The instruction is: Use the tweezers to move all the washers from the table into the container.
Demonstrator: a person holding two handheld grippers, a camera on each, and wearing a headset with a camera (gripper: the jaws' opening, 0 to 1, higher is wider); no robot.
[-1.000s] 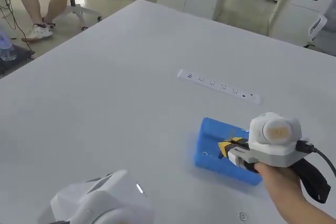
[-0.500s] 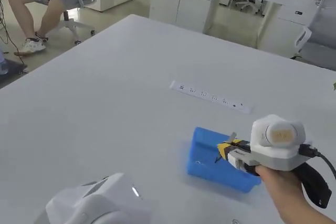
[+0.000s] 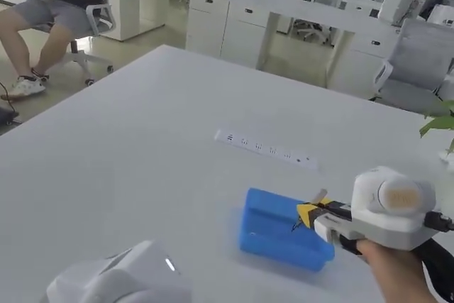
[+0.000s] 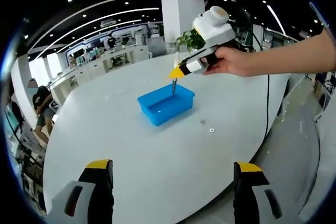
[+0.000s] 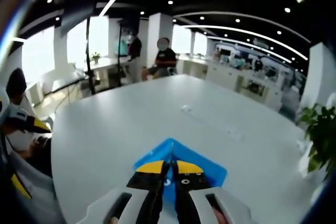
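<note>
A blue container [image 3: 273, 228] stands on the white table [image 3: 142, 140]. My right gripper [image 3: 306, 212] is shut on thin tweezers [image 3: 318, 196], and their tip hangs over the container's right part. In the right gripper view the shut gripper [image 5: 168, 167] holds the tweezers [image 5: 171, 158] above the container [image 5: 212, 171], with small washers [image 5: 185, 181] inside it. From the left gripper view, my open left gripper [image 4: 171, 165] looks at the container [image 4: 165, 103], the right gripper [image 4: 177, 72], and a washer [image 4: 211, 129] lying on the table beside the container. Whether the tweezers hold a washer is too small to tell.
A white power strip [image 3: 266, 148] lies beyond the container. A person [image 3: 50, 5] sits on a chair off the table's far left. Desks and chairs stand behind the table, and a plant [image 3: 440, 122] is at the right edge.
The head camera has tilted up, so the table and container sit lower in the picture. My right gripper stays over the container's right side with the tweezers.
</note>
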